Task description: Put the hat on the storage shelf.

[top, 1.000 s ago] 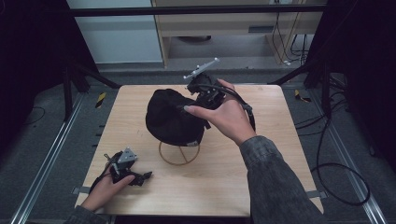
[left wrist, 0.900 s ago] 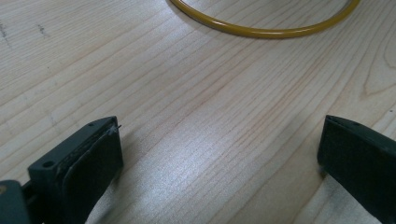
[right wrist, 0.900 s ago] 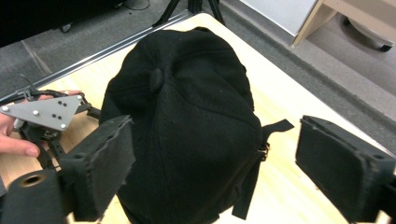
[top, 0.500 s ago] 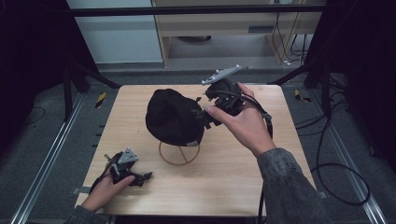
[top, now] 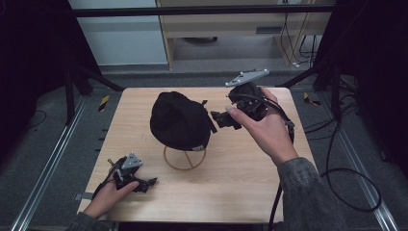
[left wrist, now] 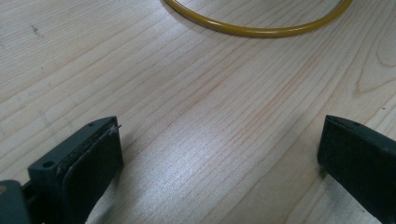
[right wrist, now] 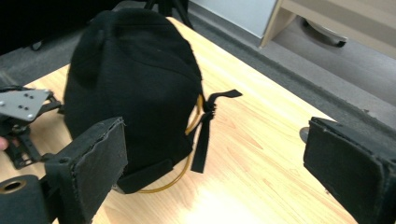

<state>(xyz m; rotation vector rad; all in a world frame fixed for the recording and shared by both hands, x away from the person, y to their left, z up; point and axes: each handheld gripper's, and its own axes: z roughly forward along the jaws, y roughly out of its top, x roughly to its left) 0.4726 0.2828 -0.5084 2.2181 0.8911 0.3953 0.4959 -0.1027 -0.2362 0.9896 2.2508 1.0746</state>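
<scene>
Hovering at the cap's (top: 179, 120) three o'clock, right tool (top: 222, 119) has just spread, released; left tool (top: 146, 183) released on the surface (top: 250, 178).

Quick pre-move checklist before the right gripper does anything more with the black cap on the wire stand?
1. Right gripper open, nothing between its jaws: ok.
2. Black fabric cap seated on the yellow wire stand: ok.
3. Cap's loose black strap hanging free, clear of the right gripper: ok.
4. Left gripper open, resting on the light wooden table, apart from the stand: ok.
5. Stand steady on its ring base: cannot tell.
</scene>
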